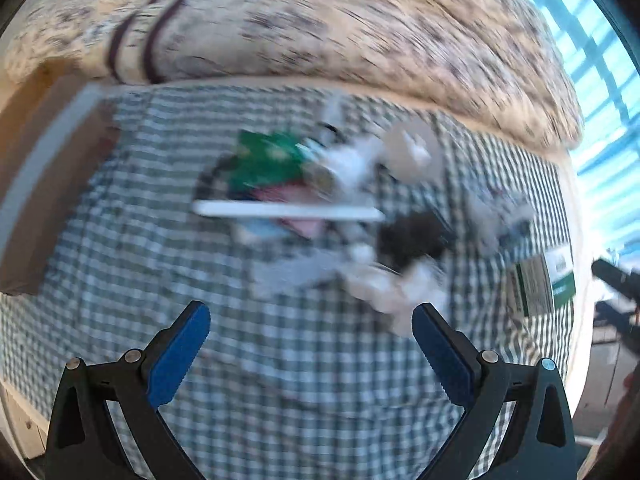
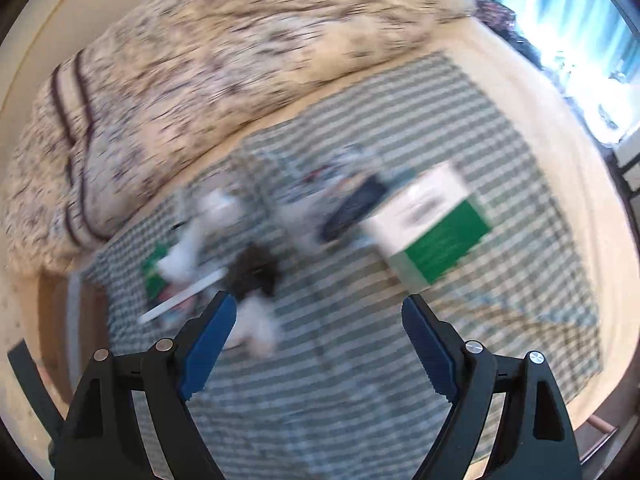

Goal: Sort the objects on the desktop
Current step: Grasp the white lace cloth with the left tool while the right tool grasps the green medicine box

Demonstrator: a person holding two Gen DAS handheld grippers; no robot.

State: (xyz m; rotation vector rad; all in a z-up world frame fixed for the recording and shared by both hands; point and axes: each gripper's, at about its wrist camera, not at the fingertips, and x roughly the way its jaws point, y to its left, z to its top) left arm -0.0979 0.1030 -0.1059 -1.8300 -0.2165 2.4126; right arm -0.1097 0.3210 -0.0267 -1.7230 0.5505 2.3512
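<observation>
Both views were motion-blurred. The left tongs (image 1: 310, 320) were spread wide, holding and touching nothing, above a green-checked cloth (image 1: 120, 280) on the tabletop (image 2: 560, 152). Ahead of them lay a blurred pile of objects (image 1: 312, 192) crossed by a white stick (image 1: 288, 211). The right tongs (image 2: 319, 312) were likewise wide apart and empty; a green-and-white box (image 2: 432, 224) sat ahead to their right, the pile ahead to their left.

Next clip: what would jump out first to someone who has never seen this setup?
Probably the blurred heap of small objects in the middle of the green-and-white checked cloth, crossed by a long white stick. The green-and-white cardboard box lies to its right. Both blue-padded tongs, left and right, hang open above the cloth, holding nothing.
</observation>
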